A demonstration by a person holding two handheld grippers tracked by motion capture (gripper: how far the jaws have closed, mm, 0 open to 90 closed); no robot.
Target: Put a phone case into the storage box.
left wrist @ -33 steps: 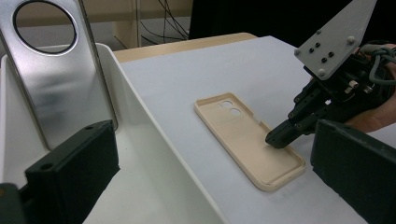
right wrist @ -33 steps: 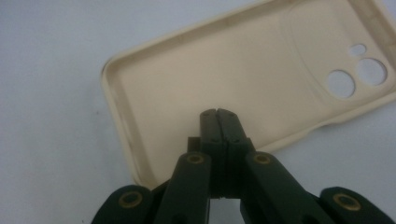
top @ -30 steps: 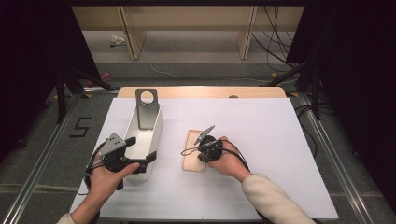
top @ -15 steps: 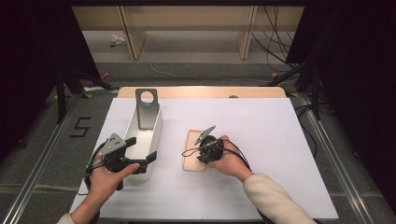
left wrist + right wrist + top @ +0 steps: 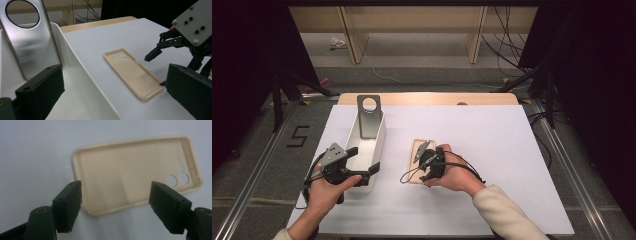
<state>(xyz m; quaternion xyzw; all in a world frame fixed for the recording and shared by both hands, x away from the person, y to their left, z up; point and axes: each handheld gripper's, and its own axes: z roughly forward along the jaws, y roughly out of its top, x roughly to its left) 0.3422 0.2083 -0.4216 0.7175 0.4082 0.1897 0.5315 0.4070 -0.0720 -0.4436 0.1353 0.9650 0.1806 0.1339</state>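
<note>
Right gripper view, my right fingers: the right gripper (image 5: 115, 205) has just been opening; its two black fingers (image 5: 67, 205) now stand spread wide, nothing pinched between them, pads clear of everything.
Right gripper view, phone case: the beige phone case (image 5: 130, 170) lies hollow side up on the white counter (image 5: 37, 150), just beyond the fingertips; its near long edge runs across the gap between my fingers, camera holes toward the right of that view.
Left gripper view, my left fingers: the left gripper (image 5: 115, 87) is spread wide too, one finger (image 5: 41, 86) inside the white tray (image 5: 75, 62), the other outside its wall over the counter; whether they press on that wall I cannot tell.
Left gripper view, extras: it shows the right gripper from the side, with its fingertips hanging just above the case's far long edge, apart from it, and the grey plate with its round hole (image 5: 27, 35) leaning upright against the tray's far end.
High view, layout: my left hand (image 5: 329, 187) is at the tray's near end, my right hand (image 5: 454, 172) at the near end of the case, which lies just right of the tray at mid-counter.
High view, surroundings: grey floor with a black "5" mark (image 5: 298, 136) left of the counter, wooden shelving (image 5: 412, 25) beyond it.
</note>
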